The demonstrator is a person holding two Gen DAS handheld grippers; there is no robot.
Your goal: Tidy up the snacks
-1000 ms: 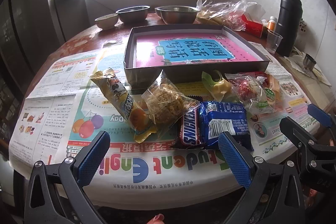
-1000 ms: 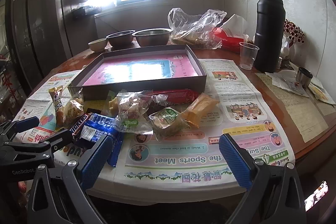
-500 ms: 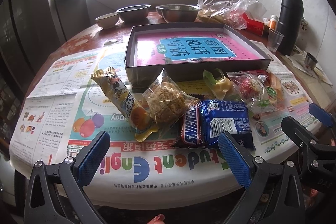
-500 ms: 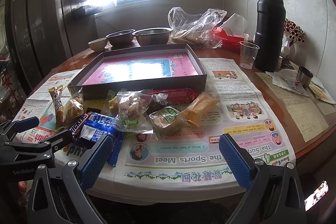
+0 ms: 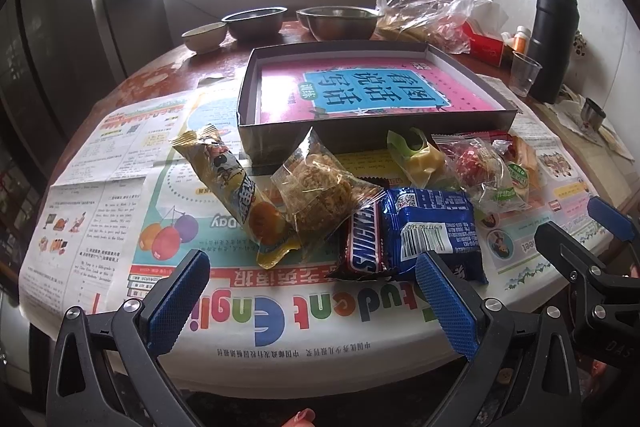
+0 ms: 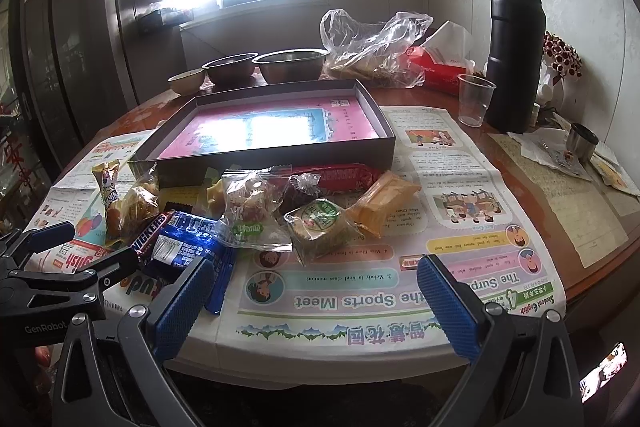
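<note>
Looking down both cameras, I saw the snacks (image 5: 360,203) heaped on the newspaper (image 5: 120,187) just in front of the box (image 5: 360,143), none of them inside it. A Snickers (image 5: 362,243) lay against a blue pack (image 5: 432,227); left of these sat a clear cookie bag (image 5: 324,195) and a yellow stick pack (image 5: 228,183). Further right were a green-labelled cake (image 6: 320,223), an orange pack (image 6: 384,199) and a red bar (image 6: 340,177) by the box wall. My left gripper (image 5: 312,303) hung at the table's near edge with fingers spread, holding nothing. My right gripper (image 6: 316,303) hung beside it, likewise spread and empty. Behind the box stood bowls (image 6: 288,65), a plastic bag (image 6: 376,43), a cup (image 6: 474,99) and a black flask (image 6: 514,55)
</note>
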